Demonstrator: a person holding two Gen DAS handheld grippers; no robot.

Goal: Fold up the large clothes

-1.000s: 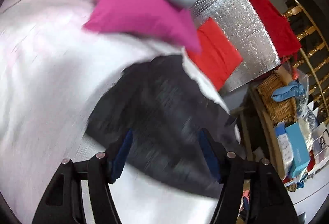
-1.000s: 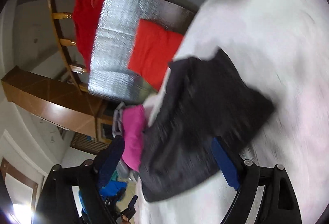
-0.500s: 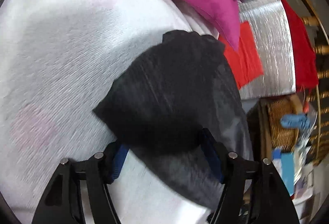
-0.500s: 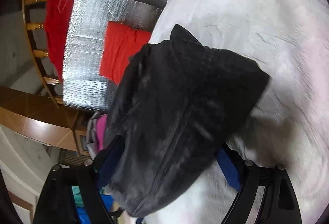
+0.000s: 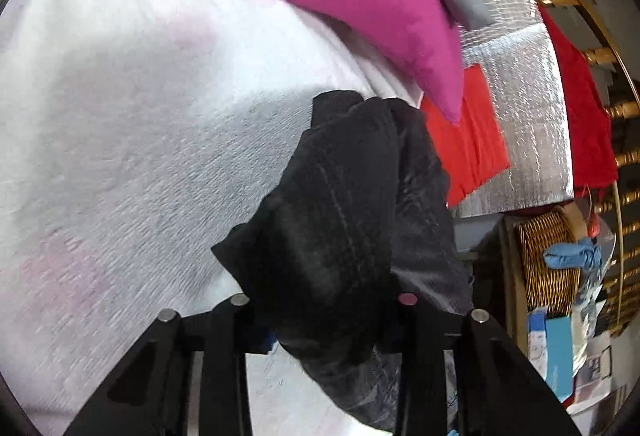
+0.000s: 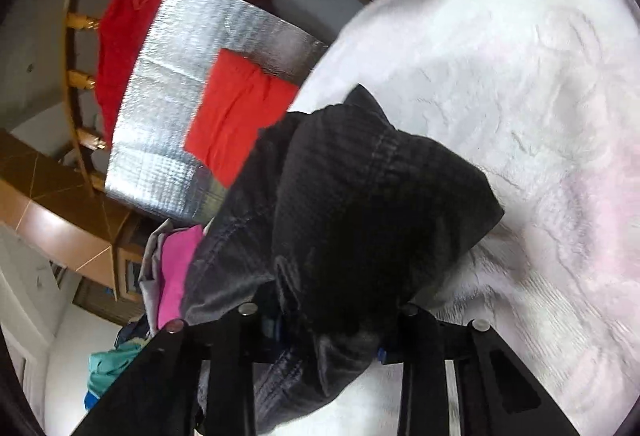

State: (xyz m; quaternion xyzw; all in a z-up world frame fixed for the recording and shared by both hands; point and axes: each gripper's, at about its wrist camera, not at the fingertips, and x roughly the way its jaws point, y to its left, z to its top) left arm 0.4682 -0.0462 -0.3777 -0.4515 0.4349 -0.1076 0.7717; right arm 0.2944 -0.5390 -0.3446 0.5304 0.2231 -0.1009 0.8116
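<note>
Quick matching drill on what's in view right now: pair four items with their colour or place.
Items:
1. garment in both tools
2. pillow
3. folded cloth on the foil mat
4. basket

Descriptions:
A. wicker, blue rag on it
B. black
C. orange-red
D. magenta, on the white blanket

Pairs: 1-B, 2-D, 3-C, 4-A

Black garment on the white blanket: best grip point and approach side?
Take the black garment at its near bunched edge, coming low from the near side; that hem is thick and lifted off the white blanket. Both the left tongs and right tongs have just closed there.
</note>
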